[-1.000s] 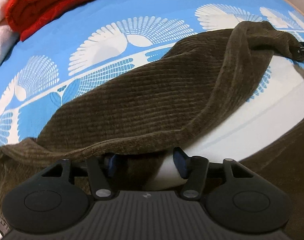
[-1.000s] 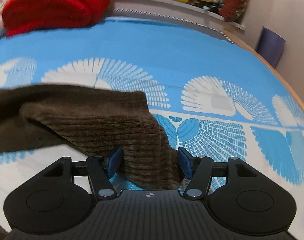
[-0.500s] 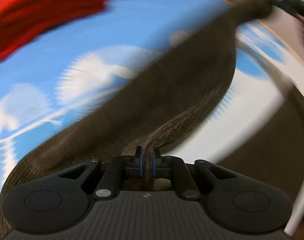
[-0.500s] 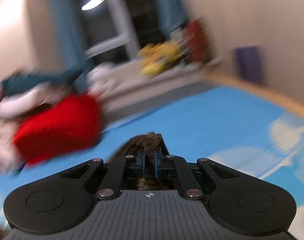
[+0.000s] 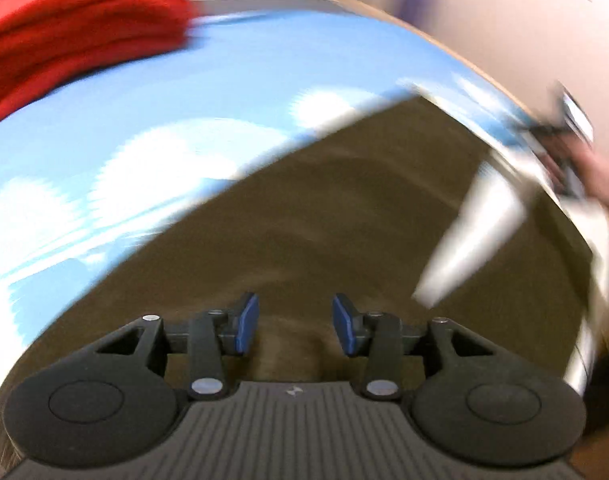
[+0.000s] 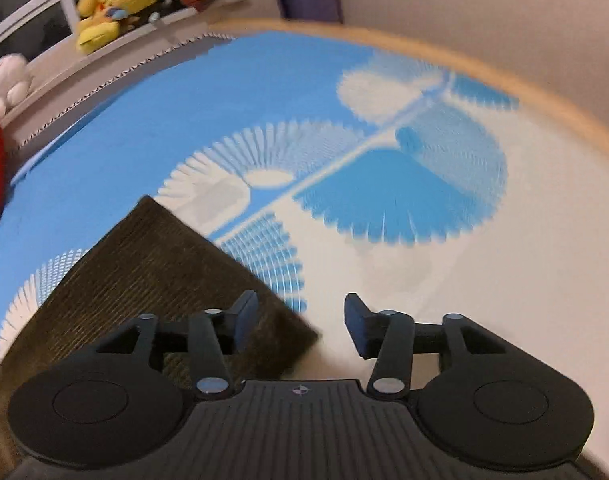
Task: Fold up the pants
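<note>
The left gripper point(image 5: 295, 324) has just been opening, jaws apart above the brown pants point(image 5: 344, 216) with nothing pinched. The right gripper point(image 6: 302, 326) likewise has just opened; the pants' corner lies lower left on the blue sheet point(image 6: 184, 120).

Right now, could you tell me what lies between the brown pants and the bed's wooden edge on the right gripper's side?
Only bare blue-and-white bedsheet separates the pants from the wooden edge, as the right wrist view shows.
</note>
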A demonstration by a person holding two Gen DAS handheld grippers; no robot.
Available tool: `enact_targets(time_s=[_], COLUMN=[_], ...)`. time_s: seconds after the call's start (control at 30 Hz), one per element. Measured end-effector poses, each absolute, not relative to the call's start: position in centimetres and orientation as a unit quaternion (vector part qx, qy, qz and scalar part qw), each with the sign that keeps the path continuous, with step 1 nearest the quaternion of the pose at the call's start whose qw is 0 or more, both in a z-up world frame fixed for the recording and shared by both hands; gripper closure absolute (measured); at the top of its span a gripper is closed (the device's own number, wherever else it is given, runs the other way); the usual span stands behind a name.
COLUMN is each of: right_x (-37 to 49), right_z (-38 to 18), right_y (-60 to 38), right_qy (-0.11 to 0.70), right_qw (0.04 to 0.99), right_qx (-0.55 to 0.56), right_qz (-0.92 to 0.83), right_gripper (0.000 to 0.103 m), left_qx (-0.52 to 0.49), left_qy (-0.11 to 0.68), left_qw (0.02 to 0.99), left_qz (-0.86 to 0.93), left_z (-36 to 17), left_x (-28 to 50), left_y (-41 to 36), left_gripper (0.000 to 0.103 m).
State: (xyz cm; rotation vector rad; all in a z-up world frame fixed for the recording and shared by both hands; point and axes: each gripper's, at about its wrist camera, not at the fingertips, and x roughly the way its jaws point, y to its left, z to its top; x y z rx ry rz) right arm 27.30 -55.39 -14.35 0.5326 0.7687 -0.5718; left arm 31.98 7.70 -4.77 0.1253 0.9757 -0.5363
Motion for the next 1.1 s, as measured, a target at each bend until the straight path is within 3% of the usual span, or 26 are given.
enact_targets(time_s=[0.13, 0.2, 0.27, 0.3, 0.37, 0.47, 0.53, 0.6, 0.73, 0.9, 1.03, 1.07, 1.1], right_x=[28.0, 28.6, 29.2, 29.2, 28.9, 27.5, 26.1, 24.6, 23.8, 23.4, 23.0, 22.9, 22.7], right_z=[-17.3, -17.5, -17.4, -17.4, -17.4, -16.3, -16.2, -17.1, -16.3, -14.1, -11.1, -10.2, -9.3], right_y=[-55.3, -54.1, -53.1, -53.0, -53.2, -53.8, -54.8, -56.2, -56.1, -55.0, -53.5, -52.6, -51.8], right_qy=[0.393, 0.387, 0.386, 0.385, 0.378, 0.368, 0.371, 0.383, 0.370, 0.348, 0.317, 0.307, 0.299], right_qw=[0.830, 0.838, 0.843, 0.843, 0.841, 0.833, 0.814, 0.785, 0.797, 0.805, 0.831, 0.841, 0.851], right_qx=[0.316, 0.290, 0.259, 0.251, 0.256, 0.245, 0.236, 0.249, 0.239, 0.217, 0.204, 0.198, 0.195], right_qz=[-0.237, -0.252, -0.269, -0.281, -0.290, -0.332, -0.380, -0.418, -0.412, -0.429, -0.409, -0.399, -0.385], right_gripper=[0.051, 0.051, 0.068, 0.082, 0.091, 0.092, 0.092, 0.092, 0.088, 0.078, 0.076, 0.076, 0.076], left_qx=[-0.060, -0.099, -0.092, -0.085, -0.086, -0.092, -0.083, -0.076, -0.098, -0.156, -0.149, -0.146, -0.147], left_qy=[0.476, 0.479, 0.482, 0.486, 0.498, 0.510, 0.521, 0.530, 0.542, 0.542, 0.556, 0.559, 0.560], left_qw=[0.876, 0.871, 0.866, 0.861, 0.852, 0.844, 0.841, 0.839, 0.832, 0.824, 0.815, 0.814, 0.812], left_qz=[-0.049, 0.039, 0.098, 0.120, 0.138, 0.135, 0.119, 0.096, 0.064, 0.054, 0.068, 0.068, 0.066], left_z=[-4.5, -4.5, -4.5, -4.7, -5.1, -5.4, -5.8, -6.7, -8.4, -10.0, -11.5, -12.0, -12.7], left_x=[35.0, 35.4, 35.5, 35.5, 35.1, 34.6, 34.1, 33.3, 31.9, 31.2, 31.3, 31.3, 31.3], left_y=[14.8, 18.7, 21.4, 22.6, 24.8, 27.5, 28.1, 28.5, 30.1, 32.7, 32.8, 32.7, 32.7], left_gripper=[0.053, 0.053, 0.053, 0.053, 0.053, 0.053, 0.046, 0.033, 0.025, 0.025, 0.025, 0.026, 0.035])
